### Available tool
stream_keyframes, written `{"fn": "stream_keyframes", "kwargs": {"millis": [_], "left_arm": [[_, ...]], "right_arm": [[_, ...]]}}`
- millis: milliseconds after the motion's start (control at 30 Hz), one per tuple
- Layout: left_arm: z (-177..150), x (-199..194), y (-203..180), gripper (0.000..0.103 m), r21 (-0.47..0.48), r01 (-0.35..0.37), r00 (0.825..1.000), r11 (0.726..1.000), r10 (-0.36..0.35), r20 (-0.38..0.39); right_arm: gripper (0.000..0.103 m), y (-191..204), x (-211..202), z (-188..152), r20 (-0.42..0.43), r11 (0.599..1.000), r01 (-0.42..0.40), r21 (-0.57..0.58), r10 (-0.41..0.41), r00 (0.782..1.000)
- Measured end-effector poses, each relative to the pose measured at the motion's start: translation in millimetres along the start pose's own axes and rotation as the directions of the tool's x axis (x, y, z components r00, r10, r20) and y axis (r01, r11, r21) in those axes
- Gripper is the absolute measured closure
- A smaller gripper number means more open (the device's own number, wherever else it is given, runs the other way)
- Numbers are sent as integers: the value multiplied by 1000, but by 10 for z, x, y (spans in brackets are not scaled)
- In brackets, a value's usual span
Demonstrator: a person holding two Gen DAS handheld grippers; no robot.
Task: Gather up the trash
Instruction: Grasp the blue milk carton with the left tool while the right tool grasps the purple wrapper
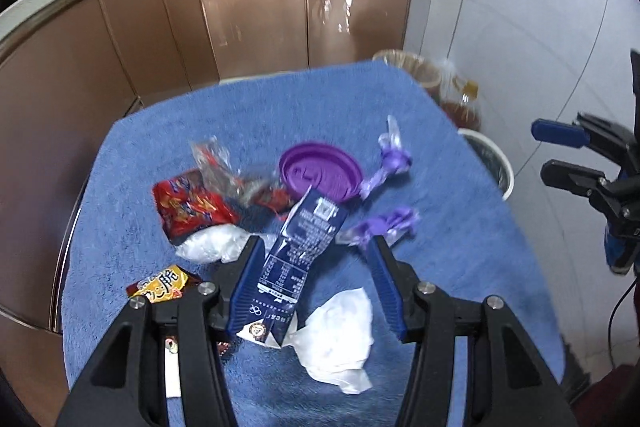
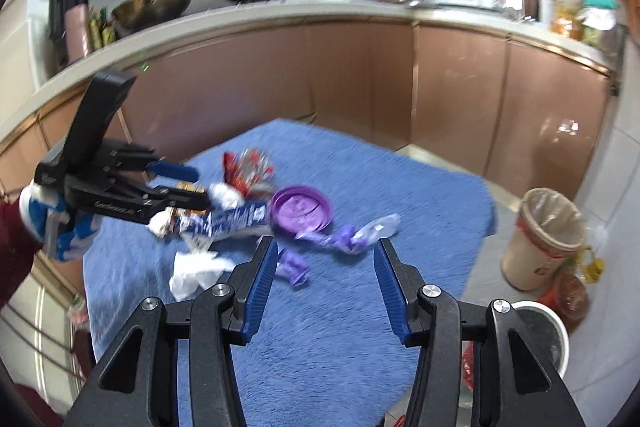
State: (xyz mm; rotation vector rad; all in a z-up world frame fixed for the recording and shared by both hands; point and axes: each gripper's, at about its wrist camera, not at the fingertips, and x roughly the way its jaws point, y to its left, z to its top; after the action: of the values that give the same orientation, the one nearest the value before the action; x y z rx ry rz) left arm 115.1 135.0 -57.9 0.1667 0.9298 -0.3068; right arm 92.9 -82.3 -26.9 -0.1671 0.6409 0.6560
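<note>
Blue pads of the left tool (image 1: 316,281) stand spread over the litter, with the flattened blue carton (image 1: 298,259) lying between them; its near edge runs close along the left pad, and I cannot tell whether it touches, but nothing is pinched. For a clean pick, my judgement is to settle the pads on either long edge of the carton before pressing together, keeping them clear of the white tissue (image 1: 340,339) just beside its lower end. The right tool (image 2: 326,285) is spread too and holds nothing, hanging above bare blue cloth (image 2: 420,187) with a small purple wrapper (image 2: 294,267) near its left pad.

Further out on the table lie a purple lid (image 1: 320,175), twisted purple wrappers (image 1: 390,163), a red snack bag (image 1: 192,209) and a yellow wrapper (image 1: 162,285) near the cloth's left edge. Everything sits mid-cloth, so no piece is about to slide off.

Open room is better on the right: beyond that edge, on the floor, stand a lined paper bin (image 2: 546,239) and a white bucket (image 2: 542,335). Brown cabinets (image 1: 256,3) close the far side, so carrying rightward looks the easier path, though both tools share that lane and should not cross
</note>
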Motion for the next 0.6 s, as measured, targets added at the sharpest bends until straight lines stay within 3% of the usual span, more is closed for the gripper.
{"fn": "stream_keyframes", "kwargs": {"millis": [300, 600], "left_arm": [[-9, 361, 48, 51, 97, 8, 996, 995, 1, -88], [2, 533, 138, 51, 102, 36, 991, 994, -22, -132]], "right_arm": [[48, 182, 713, -46, -124, 990, -103, -98, 90, 988], [47, 221, 1185, -21, -200, 971, -198, -135, 169, 965]]}}
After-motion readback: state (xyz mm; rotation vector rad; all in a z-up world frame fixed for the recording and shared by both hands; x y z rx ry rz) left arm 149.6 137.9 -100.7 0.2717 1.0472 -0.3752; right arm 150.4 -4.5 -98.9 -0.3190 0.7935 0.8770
